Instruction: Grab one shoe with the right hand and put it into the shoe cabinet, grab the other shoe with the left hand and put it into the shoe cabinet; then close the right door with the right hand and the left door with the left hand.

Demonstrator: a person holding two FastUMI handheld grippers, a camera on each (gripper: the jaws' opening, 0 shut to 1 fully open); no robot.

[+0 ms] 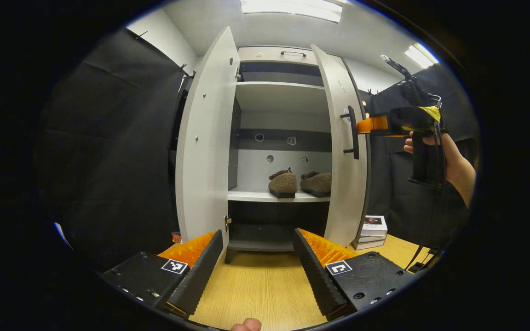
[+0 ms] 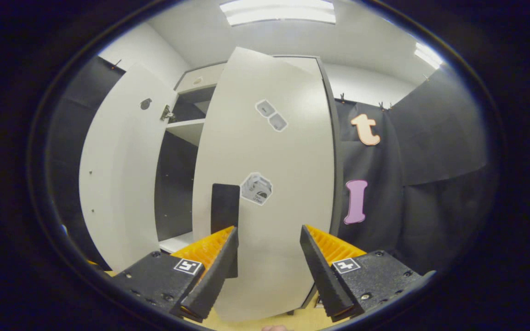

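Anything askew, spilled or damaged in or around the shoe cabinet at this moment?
Nothing stands out. The two brown fuzzy shoes sit upright side by side on a shelf of the light grey shoe cabinet. Both doors are open; the right gripper is at the right door by its black handle. The left gripper is open.

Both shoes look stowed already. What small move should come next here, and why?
Probably push the right door shut with the right hand-held gripper. Both shoes sit on the shelf, both doors stand open, and that gripper is open, right at the door by its handle.
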